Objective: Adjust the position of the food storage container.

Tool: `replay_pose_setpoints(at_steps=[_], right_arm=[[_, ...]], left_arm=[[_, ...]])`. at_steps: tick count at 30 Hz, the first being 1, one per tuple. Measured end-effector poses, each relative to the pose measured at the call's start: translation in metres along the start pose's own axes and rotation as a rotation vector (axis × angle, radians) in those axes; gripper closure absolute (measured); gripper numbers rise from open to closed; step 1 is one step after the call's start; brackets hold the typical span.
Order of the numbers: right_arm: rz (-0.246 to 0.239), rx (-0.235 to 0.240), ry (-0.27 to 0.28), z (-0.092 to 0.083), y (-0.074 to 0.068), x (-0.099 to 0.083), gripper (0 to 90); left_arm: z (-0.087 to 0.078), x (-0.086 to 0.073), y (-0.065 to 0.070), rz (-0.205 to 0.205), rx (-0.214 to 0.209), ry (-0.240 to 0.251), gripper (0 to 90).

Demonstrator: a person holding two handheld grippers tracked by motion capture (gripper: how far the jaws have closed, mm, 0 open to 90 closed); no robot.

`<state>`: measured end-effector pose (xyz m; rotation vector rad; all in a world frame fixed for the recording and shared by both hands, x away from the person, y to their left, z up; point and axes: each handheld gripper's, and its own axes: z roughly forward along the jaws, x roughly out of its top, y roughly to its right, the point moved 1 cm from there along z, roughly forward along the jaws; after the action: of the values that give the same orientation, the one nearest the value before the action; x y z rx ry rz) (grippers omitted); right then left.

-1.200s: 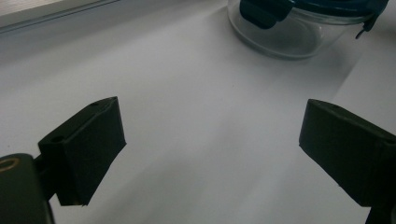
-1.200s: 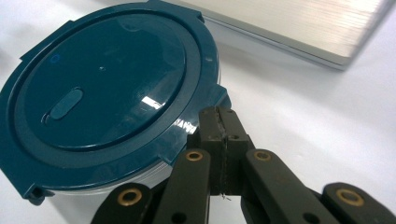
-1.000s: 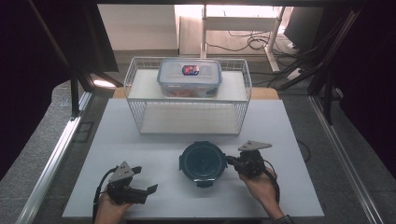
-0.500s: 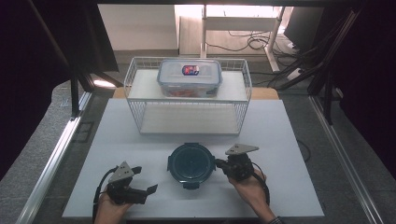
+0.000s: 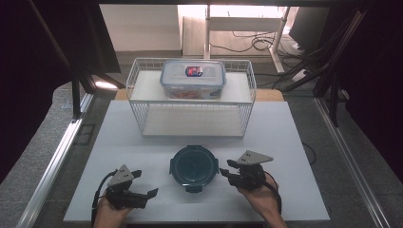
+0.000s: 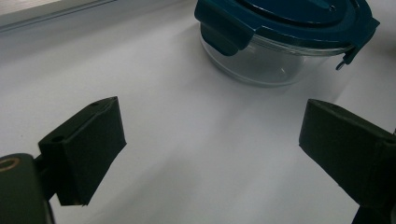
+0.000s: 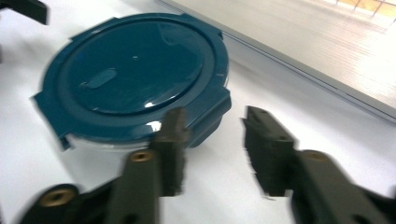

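the right gripper has let go of the round container and drawn back to its right; its jaws have just been opening and stand apart beside the rim, nothing between them. the round container itself now sits further left than a second ago.

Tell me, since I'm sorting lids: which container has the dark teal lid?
The round container on the table between the grippers; the rectangular container on the wire rack has a clear lid.

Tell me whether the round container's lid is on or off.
On. The blue lid covers the round container; one side clip is folded down.
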<state>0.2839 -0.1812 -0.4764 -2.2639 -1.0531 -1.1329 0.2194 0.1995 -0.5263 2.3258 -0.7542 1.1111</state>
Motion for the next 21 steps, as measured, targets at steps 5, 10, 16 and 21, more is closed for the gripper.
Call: replay_pose_setpoints(at_steps=[5, 10, 16, 21], right_arm=[[0.007, 0.046, 0.054, -0.009, 0.001, -0.005, 26.9], [0.008, 0.044, 0.058, -0.009, -0.002, -0.011, 7.9], [0.005, 0.068, 0.009, -0.006, -0.005, -0.025, 2.8], [0.005, 0.065, -0.021, -0.005, -0.003, -0.033, 2.0]], left_arm=[[0.001, -0.001, 0.001, 0.006, 0.004, -0.003, 6.2], [0.0, -0.002, -0.001, 0.005, 0.0, 0.013, 6.1], [0.002, -0.003, 0.0, 0.012, -0.008, 0.012, 6.2], [0.002, -0.004, 0.001, 0.018, -0.008, 0.009, 6.2]])
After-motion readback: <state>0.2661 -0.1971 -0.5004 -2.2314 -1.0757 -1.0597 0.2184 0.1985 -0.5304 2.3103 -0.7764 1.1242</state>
